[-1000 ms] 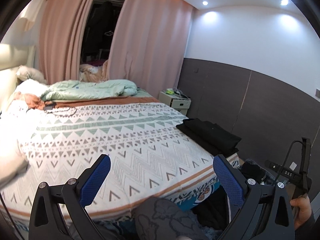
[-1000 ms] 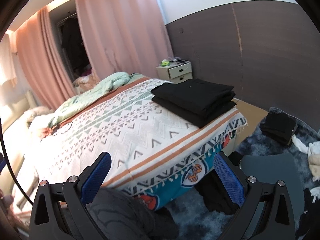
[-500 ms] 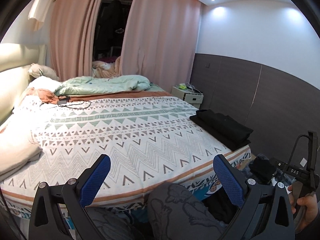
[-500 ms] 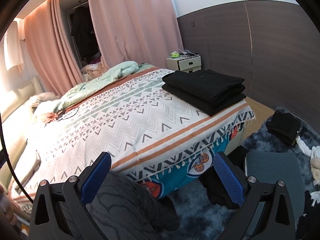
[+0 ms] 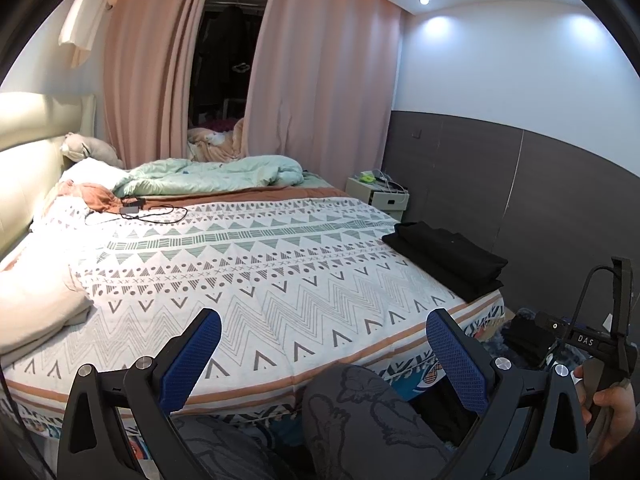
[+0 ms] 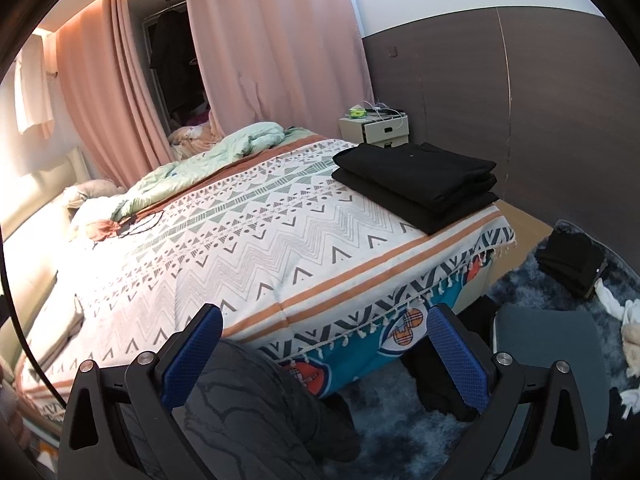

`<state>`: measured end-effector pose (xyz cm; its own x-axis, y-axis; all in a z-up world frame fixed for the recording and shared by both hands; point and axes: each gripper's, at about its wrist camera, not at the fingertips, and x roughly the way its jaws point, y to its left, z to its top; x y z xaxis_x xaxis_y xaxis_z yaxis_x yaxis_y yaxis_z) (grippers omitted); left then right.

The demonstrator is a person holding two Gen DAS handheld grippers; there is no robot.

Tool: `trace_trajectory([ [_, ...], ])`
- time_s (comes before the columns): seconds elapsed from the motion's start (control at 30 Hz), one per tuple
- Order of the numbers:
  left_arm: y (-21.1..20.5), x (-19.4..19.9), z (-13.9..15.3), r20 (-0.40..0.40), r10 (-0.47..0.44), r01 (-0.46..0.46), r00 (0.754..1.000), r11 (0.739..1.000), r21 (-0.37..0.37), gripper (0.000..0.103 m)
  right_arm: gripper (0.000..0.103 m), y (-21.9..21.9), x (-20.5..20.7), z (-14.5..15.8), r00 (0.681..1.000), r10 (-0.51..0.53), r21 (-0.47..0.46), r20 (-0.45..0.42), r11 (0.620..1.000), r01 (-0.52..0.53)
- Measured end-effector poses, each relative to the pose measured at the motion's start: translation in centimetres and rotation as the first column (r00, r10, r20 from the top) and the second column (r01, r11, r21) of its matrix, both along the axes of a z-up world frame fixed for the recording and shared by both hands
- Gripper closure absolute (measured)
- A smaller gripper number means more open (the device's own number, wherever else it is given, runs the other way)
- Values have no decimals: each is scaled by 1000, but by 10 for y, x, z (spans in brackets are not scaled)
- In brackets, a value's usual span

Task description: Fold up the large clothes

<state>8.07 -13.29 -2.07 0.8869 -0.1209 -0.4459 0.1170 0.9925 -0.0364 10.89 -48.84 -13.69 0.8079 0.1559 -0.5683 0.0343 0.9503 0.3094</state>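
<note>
the left gripper is hanging with its blue-padded fingers spread wide and nothing between them, poised above the near edge of the bed. the right gripper is likewise gaping, its pads apart and bare, hovering off the bed's near corner over the blue shaggy rug. in the left wrist view, the person's right hand is showing at the far right, wrapping around the handle of the other tool.

the stack of folded black clothes is sitting on the bed's patterned cover, at the corner nearest the dark wall panel, well apart from both grippers. the same stack is lying on the bed's right side in the left wrist view. a smaller dark folded pile is lying on the rug beside the bed, near some white cloth.

a mint green duvet is bunching along the bed's far side, and a black cable is trailing across the cover just in front of it. a small white nightstand is standing beyond the bed against the wall panel. the person's patterned grey knee is pressing close to the bed's near edge, below the left gripper.
</note>
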Motion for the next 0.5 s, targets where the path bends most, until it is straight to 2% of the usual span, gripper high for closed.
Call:
trace_trajectory([
  [0.5, -3, -4, -1, -4, 1, -1, 1000, 1000, 20, 1, 0, 7, 3, 1, 1000, 13, -10, 14, 1000, -12],
])
